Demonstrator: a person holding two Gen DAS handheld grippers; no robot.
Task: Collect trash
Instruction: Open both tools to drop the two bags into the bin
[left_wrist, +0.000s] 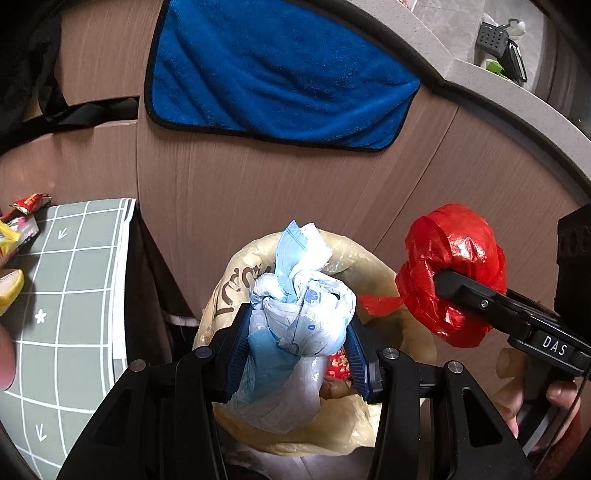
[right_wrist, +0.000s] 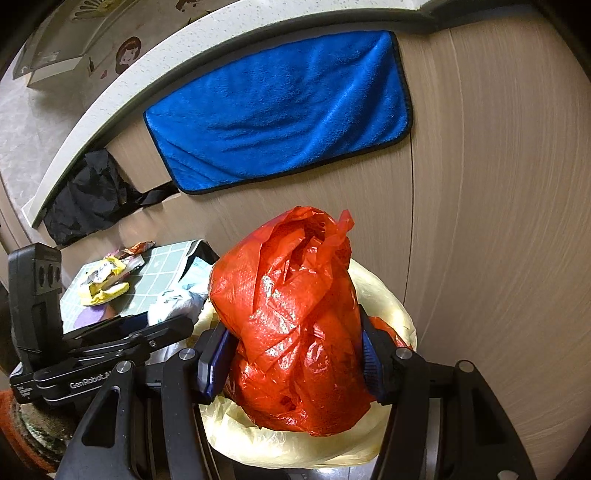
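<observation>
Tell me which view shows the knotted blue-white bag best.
The left wrist view: the blue-white bag fills its centre, clamped in the left gripper. The right wrist view shows only a sliver beside the red bag.

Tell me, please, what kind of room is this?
Probably a home kitchen: a stone-like countertop runs above wood cabinet doors, a blue towel hangs on one, and a lined trash bin stands below.

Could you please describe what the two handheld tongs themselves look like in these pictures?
Both tongs have matte black angular frames with silver pivot bolts and ribbed blue finger pads. White lettering reads "DAS" on the right one and "GenRobot" on the left. A thin black cable trails by the right handle.
</observation>
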